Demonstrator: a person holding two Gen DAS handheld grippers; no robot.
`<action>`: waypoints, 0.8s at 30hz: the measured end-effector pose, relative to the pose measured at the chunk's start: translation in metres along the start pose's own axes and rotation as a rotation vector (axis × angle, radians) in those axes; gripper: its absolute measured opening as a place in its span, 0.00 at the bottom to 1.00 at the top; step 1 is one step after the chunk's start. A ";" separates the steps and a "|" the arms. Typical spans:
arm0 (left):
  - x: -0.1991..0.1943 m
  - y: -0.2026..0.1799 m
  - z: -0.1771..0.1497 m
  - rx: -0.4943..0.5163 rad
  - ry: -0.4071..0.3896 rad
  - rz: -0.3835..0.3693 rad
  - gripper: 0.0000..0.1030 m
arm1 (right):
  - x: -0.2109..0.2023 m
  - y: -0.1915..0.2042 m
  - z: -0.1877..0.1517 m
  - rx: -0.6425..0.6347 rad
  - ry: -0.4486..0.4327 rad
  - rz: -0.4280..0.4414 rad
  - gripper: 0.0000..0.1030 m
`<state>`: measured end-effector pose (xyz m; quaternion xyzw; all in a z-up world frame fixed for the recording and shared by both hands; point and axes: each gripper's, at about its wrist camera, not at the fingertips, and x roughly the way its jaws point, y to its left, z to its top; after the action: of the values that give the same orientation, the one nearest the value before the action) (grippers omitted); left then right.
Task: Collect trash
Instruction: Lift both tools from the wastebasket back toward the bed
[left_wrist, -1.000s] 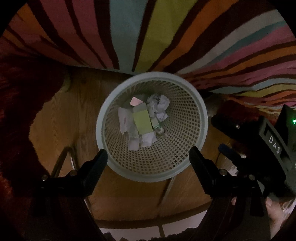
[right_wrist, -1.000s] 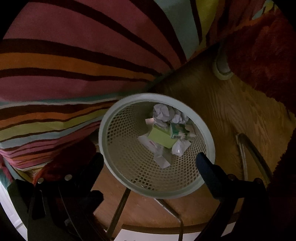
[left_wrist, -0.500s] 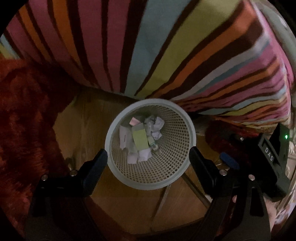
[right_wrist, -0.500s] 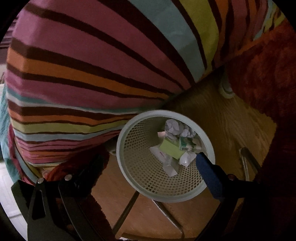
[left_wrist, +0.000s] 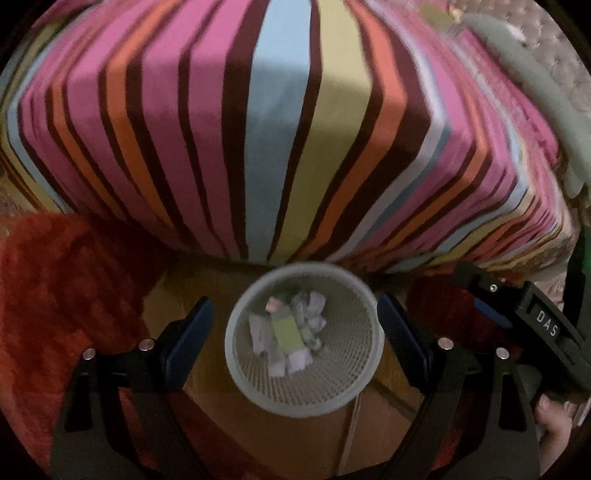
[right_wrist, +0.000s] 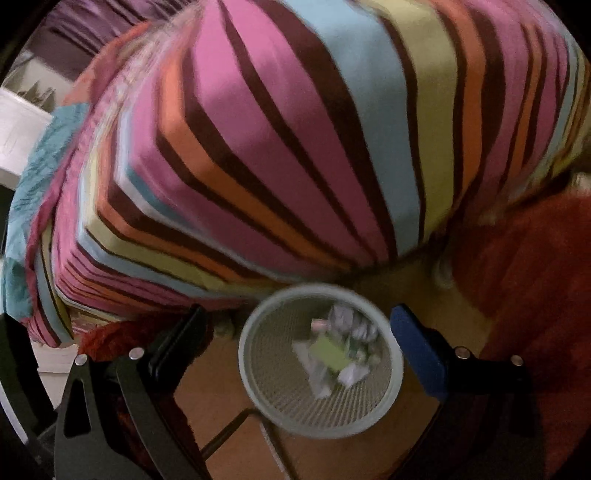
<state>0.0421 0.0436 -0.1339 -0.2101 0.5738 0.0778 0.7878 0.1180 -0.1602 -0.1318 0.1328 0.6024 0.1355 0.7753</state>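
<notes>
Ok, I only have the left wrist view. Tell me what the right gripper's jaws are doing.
Observer: The right gripper is open and empty. The mesh wastebasket shows between its fingers, well below them.
Operator: Report what lies at the far end of the bed.
Observer: A crumpled light blue cloth hangs at the left edge of the striped bed cover.
Operator: Check the floor next to the red rug.
Observer: A small pale round object sits where the red rug meets the bed. It is too blurred to name.
</notes>
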 end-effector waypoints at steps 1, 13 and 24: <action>-0.008 0.000 0.003 -0.003 -0.032 -0.004 0.85 | -0.010 0.004 0.004 -0.027 -0.046 0.000 0.92; -0.051 -0.020 0.035 0.025 -0.212 0.011 0.85 | -0.051 0.035 0.032 -0.204 -0.322 -0.068 0.92; -0.037 -0.031 0.067 0.029 -0.211 0.031 0.85 | -0.044 0.020 0.052 -0.195 -0.326 -0.109 0.92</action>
<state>0.0999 0.0478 -0.0750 -0.1803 0.4920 0.1031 0.8455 0.1573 -0.1601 -0.0722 0.0445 0.4593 0.1274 0.8780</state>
